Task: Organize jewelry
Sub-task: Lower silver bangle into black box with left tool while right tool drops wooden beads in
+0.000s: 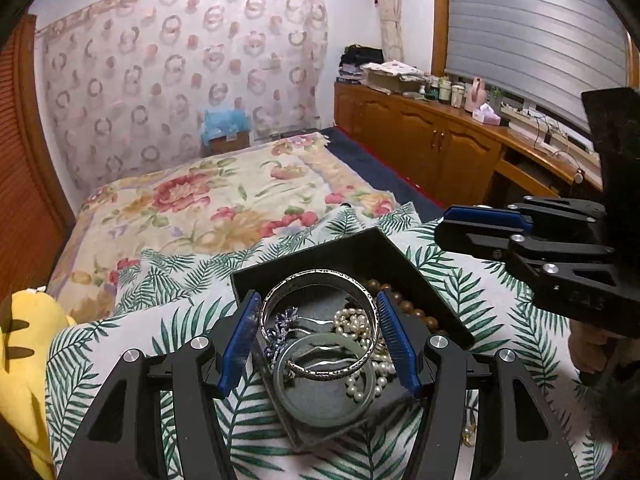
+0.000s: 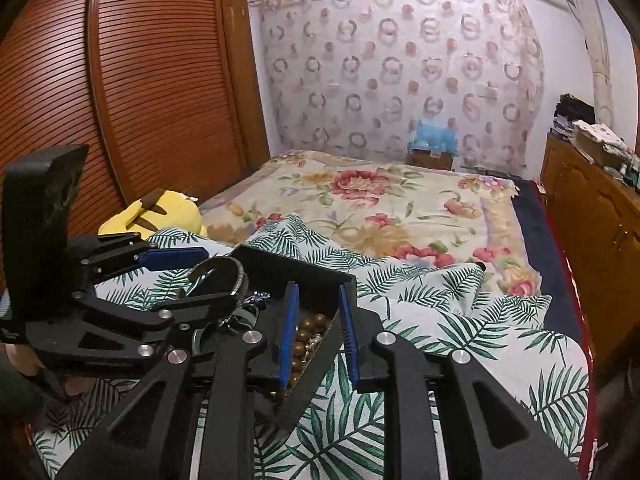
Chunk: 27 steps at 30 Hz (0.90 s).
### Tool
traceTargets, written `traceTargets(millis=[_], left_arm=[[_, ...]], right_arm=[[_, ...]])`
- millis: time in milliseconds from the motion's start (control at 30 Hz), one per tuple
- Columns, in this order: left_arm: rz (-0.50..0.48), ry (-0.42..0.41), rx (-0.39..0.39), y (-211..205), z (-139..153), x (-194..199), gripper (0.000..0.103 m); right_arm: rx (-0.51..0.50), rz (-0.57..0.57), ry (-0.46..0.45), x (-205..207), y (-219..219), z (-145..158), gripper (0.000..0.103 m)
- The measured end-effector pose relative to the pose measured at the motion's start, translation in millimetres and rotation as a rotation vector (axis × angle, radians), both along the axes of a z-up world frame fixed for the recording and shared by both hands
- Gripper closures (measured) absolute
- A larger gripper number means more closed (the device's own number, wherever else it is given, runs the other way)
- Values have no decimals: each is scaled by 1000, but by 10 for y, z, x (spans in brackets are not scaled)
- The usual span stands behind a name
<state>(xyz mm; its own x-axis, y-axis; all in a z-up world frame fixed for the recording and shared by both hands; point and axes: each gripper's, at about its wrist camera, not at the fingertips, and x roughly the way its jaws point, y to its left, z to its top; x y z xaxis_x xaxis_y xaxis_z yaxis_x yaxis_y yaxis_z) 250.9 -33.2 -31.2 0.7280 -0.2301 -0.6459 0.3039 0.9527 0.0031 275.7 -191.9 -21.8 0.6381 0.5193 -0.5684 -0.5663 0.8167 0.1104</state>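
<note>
Silver, and plenty of it: wide engraved bangle [image 1: 320, 275] up on its edge over the black box [image 1: 360, 248], hoop facing back along the left gripper [image 1: 318, 296], width running straight across from one blue ribbed pad to the other. Pinched on both flanks there, left gripper clamped on that bangle, rim against pad on either side. From the right wrist view, same bangle [image 2: 224, 268] nearly edge-on, standing tall above the box's left half, tipped a little. Underneath, lying flat on the grey lining: smooth grey-green bangle [image 1: 324, 422], round and thick, with a thin twisted silver bracelet [image 1: 320, 374] draped across it. Tangle of small glossy pearls [image 1: 356, 320] to the right of those, spiky purple-blue crystal piece [image 1: 280, 332] to the left. Round brown wooden beads [image 1: 412, 308] strung along the box's right wall. Box itself matt, straight-walled, one corner aimed away towards the floral quilt [image 1: 200, 208], resting on a rumpled leaf-print cloth [image 1: 120, 340] on the bed. Over to the right gripper [image 2: 319, 287]: pads a narrow gap apart, gripping nothing, poised above the wooden beads and the box's right wall, just beside the bangle. Yellow plush toy [image 1: 28, 344] off at the left edge.
</note>
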Motion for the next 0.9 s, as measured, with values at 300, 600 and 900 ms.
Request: traceTargets(millis=[300, 600, 900], left_arm=[[-2, 17, 3, -54, -68, 91, 46], [-17, 3, -13, -71, -9, 28, 46], [-14, -11, -23, 70, 98, -354, 35]], right_arm=[[5, -17, -18, -2, -51, 35, 80], [7, -24, -23, -20, -61, 74, 80], [-13, -17, -46, -122, -38, 174, 80]])
